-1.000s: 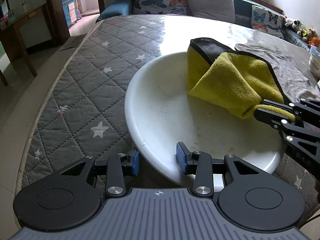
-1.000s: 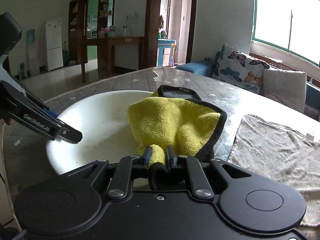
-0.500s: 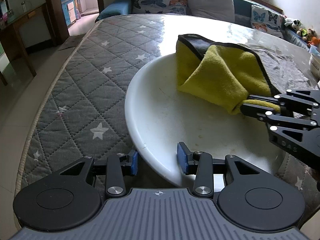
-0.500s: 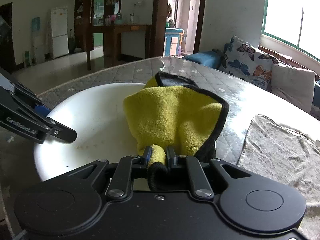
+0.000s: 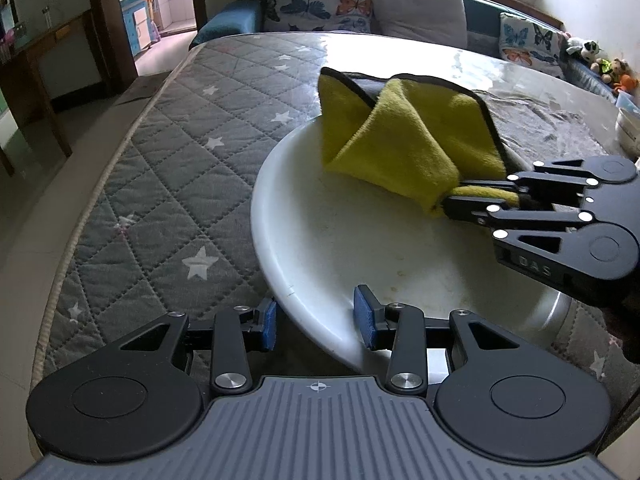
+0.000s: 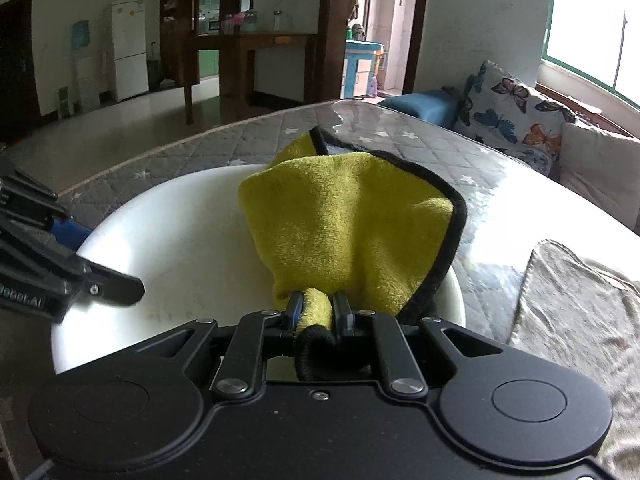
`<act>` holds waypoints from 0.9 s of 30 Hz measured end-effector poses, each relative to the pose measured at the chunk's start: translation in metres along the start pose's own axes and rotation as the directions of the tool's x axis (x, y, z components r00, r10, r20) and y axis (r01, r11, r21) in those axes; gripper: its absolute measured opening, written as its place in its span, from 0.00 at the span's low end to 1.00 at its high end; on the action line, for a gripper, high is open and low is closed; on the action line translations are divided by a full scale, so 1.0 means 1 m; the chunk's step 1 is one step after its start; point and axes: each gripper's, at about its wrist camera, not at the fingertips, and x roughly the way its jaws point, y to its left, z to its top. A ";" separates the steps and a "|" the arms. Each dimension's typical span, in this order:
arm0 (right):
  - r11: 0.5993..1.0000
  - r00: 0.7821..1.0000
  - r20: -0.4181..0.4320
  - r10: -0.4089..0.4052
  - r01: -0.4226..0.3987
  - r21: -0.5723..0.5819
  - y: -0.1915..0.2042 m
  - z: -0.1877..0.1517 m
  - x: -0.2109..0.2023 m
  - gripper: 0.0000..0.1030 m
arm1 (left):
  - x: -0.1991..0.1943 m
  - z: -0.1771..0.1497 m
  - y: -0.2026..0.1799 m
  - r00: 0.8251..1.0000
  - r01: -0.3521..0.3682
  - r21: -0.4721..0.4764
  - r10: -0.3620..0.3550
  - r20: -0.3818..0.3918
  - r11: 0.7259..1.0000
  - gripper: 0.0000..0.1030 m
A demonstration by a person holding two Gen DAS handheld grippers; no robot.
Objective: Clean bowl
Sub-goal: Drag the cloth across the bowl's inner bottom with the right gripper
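Left tool (image 5: pixel 316 326) sits with jaws apart astride the near rim of the bowl (image 5: pixel 320 240), not pinching it, so closing there should steady the bowl on the table (image 5: pixel 168 184) for wiping. Faint brownish specks show on the bowl floor, so strokes ought to press flat and sweep toward them. Right tool (image 6: pixel 318 310) is clamped on a bunched corner of the cloth (image 6: pixel 344 216), which drapes over the far rim.

1. L wrist cam: we look low along the left claw (image 5: pixel 315 322), close at the bowl (image 5: pixel 360 248) rim, facing the sofa (image 5: pixel 420 8).
2. R wrist cam: we look along the right claw (image 6: pixel 318 306), facing the kitchen doorway.
3. Both share bowl (image 6: pixel 180 232) & cloth (image 6: pixel 348 224).
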 end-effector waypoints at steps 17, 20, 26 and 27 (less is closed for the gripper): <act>0.991 0.996 -0.009 0.088 -0.088 -0.097 0.036 0.003 -0.005 0.20 | 0.002 -0.003 0.002 1.000 0.022 -0.018 -0.022 0.007 1.000 0.39; 0.989 0.997 -0.013 0.082 -0.083 -0.120 0.040 0.001 -0.010 0.20 | 0.002 -0.003 0.002 1.000 0.019 -0.018 -0.019 0.008 1.000 0.39; 0.985 0.999 0.020 0.031 -0.027 -0.169 0.045 -0.003 -0.023 0.26 | 0.000 -0.004 0.002 1.000 0.020 -0.018 -0.020 0.009 1.000 0.40; 0.986 0.999 0.028 0.028 -0.023 -0.166 0.044 -0.002 -0.026 0.26 | 0.000 -0.004 0.002 1.000 0.019 -0.016 -0.019 0.010 1.000 0.40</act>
